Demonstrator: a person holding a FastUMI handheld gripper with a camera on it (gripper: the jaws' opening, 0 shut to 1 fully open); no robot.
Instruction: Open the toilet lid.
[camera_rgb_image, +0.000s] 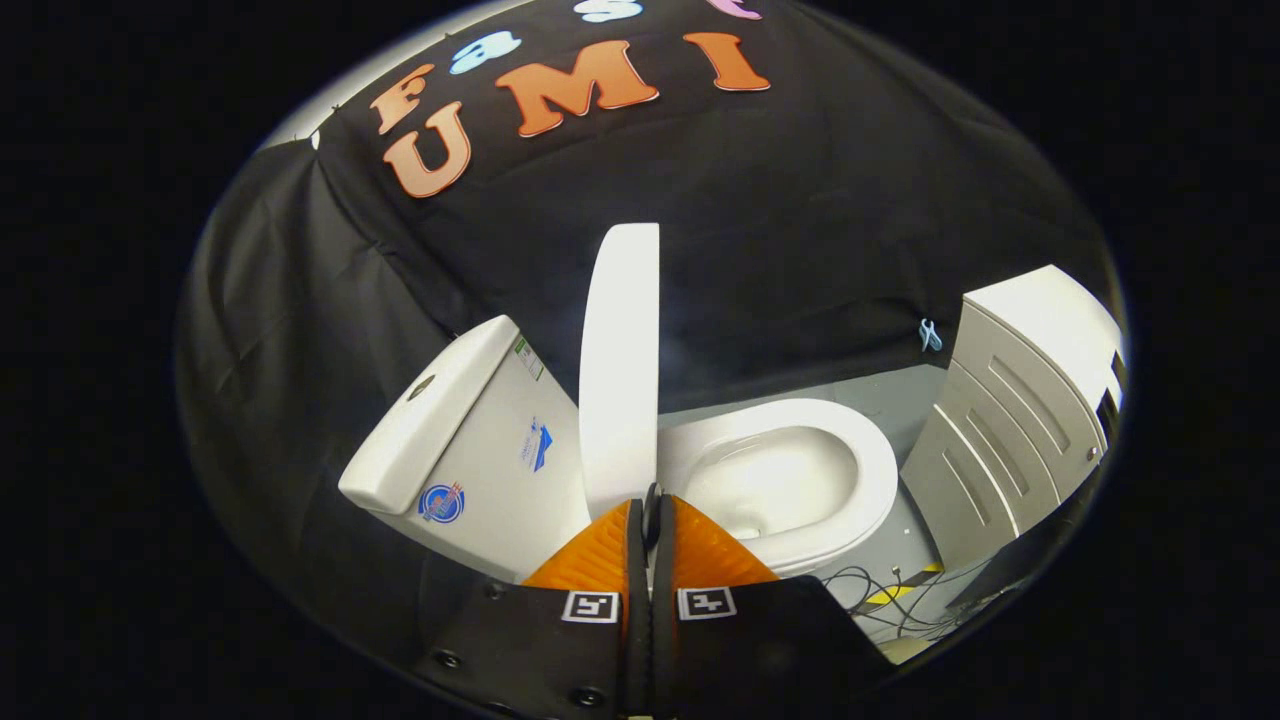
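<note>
The white toilet lid (620, 370) is raised and stands almost upright between the tank (470, 440) and the bowl. The white seat ring (860, 470) and the bowl (780, 480) lie uncovered to the right of the lid. My gripper (651, 505) has its two orange fingers (600, 555) pressed together, shut, and nothing shows between them. Their tips sit right at the near edge of the lid, at the side of the toilet. Whether the tips touch the lid cannot be made out.
A white cabinet (1010, 420) with slatted drawer fronts stands to the right, beyond the bowl. Loose cables (880, 590) and a strip of yellow and black tape (890, 592) lie on the grey floor (905, 400) by the toilet's base. Black cloth hangs behind the toilet.
</note>
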